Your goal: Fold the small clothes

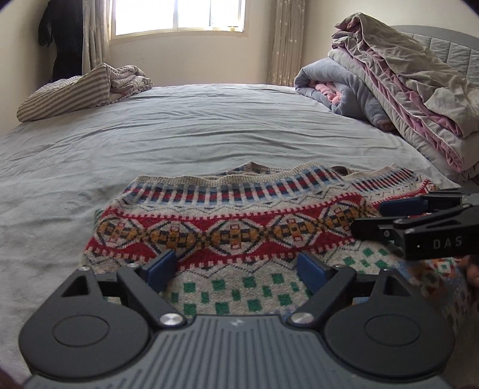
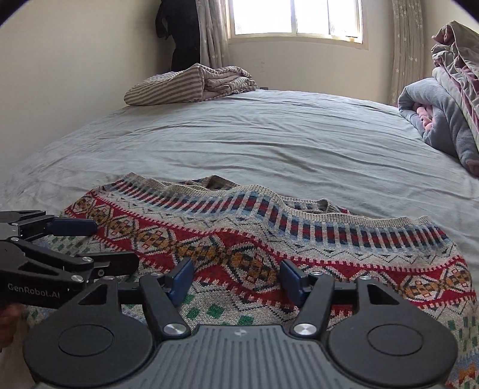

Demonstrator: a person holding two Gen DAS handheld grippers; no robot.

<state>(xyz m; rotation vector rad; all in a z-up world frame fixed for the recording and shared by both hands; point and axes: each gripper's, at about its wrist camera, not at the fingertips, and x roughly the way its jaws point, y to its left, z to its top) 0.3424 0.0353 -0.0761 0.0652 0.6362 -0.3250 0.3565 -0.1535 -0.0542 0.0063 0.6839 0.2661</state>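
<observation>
A patterned knit sweater in red, cream, blue, orange and green lies folded on the grey bedsheet, its striped hem folded over towards the far side. My left gripper hovers over the sweater's near left part, open, with nothing between its blue pads. My right gripper hovers over the sweater beside it, also open and empty. Each gripper shows in the other's view: the right gripper at the right edge, the left gripper at the left edge.
A striped folded blanket lies at the bed's far left corner. A pile of grey and pink quilts fills the far right by the headboard. A window and curtains stand behind; dark clothing hangs in the corner.
</observation>
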